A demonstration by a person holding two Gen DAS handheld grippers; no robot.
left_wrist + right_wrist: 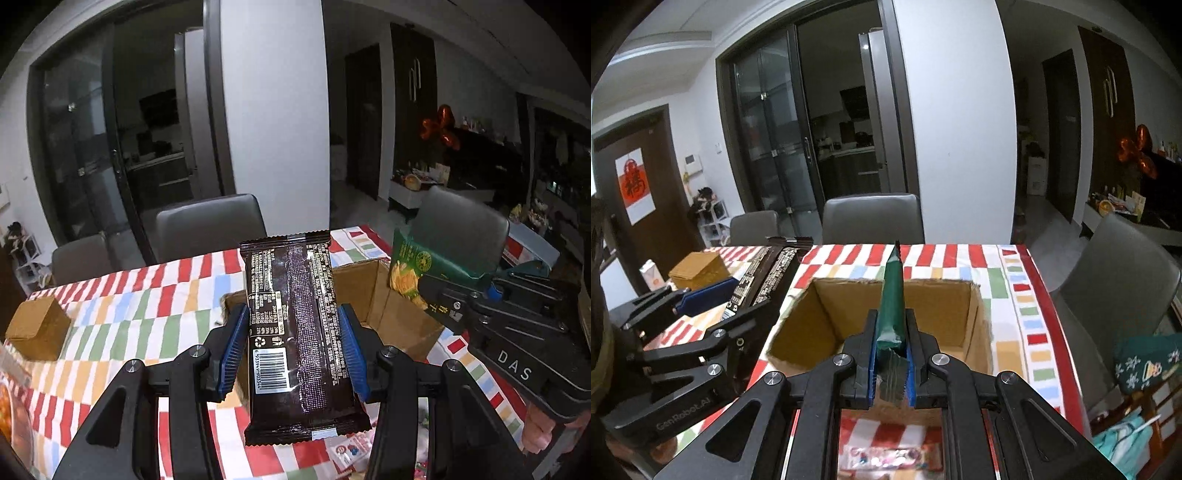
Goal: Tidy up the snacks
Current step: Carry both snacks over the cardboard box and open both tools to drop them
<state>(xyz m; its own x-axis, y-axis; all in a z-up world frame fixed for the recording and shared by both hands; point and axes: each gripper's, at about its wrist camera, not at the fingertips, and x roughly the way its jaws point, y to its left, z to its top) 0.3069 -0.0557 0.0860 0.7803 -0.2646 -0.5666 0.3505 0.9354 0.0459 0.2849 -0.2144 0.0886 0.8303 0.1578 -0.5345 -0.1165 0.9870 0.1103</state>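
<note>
Dark snack pack [301, 332] is clamped flat in left gripper [295, 347], held above cardboard box [975, 317] on worktop [1012, 295]; green snack pack [892, 314] is pinched edge-on in right gripper [891, 369] over same box

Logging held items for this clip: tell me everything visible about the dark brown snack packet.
The dark brown snack packet is a glossy, flat, oblong wrapper with crimped ends, small pale print, a nutrition table and a white barcode facing the left wrist camera. The left gripper clamps its long edges between blue pads, holding it lengthwise, raised above the striped tablecloth, in front of the open cardboard box.
</note>
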